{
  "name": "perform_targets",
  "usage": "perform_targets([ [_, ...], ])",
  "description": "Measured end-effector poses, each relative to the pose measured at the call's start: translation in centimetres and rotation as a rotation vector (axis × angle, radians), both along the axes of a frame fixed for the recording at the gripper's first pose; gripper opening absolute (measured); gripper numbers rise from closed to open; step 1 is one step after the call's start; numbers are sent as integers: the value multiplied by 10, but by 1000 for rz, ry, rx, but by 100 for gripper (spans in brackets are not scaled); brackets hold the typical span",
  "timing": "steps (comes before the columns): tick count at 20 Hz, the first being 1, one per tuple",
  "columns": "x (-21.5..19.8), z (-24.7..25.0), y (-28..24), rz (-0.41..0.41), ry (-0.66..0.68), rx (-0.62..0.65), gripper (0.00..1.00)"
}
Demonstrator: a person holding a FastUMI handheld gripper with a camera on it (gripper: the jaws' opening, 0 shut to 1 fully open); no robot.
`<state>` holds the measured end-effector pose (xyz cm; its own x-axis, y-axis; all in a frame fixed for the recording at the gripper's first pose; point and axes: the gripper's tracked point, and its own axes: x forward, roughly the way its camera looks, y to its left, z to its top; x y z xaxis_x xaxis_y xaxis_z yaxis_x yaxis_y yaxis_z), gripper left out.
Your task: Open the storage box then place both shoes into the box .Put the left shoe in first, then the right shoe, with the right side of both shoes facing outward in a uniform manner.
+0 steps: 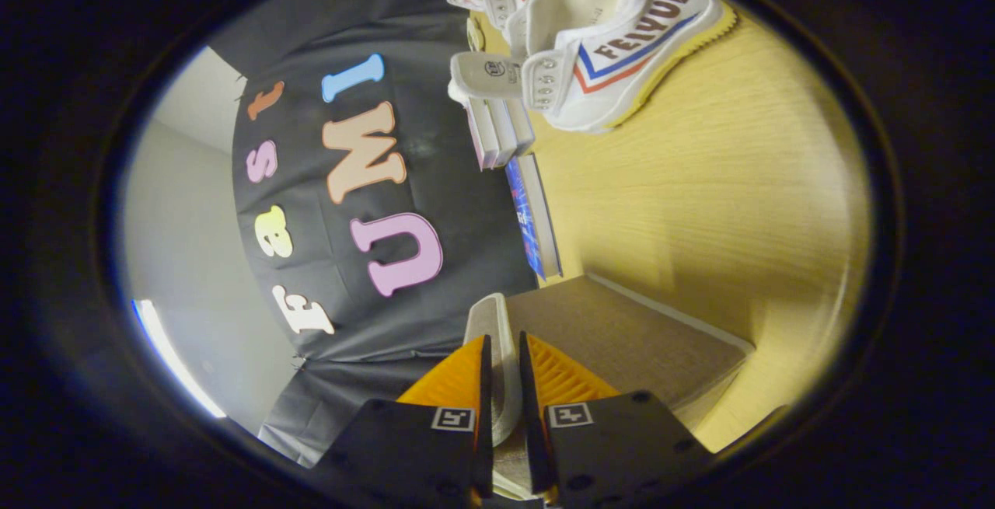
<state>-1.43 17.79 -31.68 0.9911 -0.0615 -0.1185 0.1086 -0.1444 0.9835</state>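
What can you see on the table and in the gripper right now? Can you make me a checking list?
Surface: wooden table, light yellow-brown.
Job's things: storage box, grey fabric; its lid tab sits between the fingers. Two white shoes lie together on the table beyond the box, not in it yet.
Clutter: a few books standing along the table's edge, between the shoes and the box.
Grippers: gripper shut on the lid tab, both fingers pressing its sides.
Cables: nothing seen.
Surroundings: black cloth wall, pale wall past it.
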Motion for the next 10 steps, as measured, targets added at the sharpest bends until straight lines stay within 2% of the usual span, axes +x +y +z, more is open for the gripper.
perform_targets([
  [1, 12, 6, -12, -37, -29, -9, 11],
  [2, 17, 9, -14, -37, -17, -32, 3],
  [10, -6, 74, -7, 2, -104, -154, 3],
])
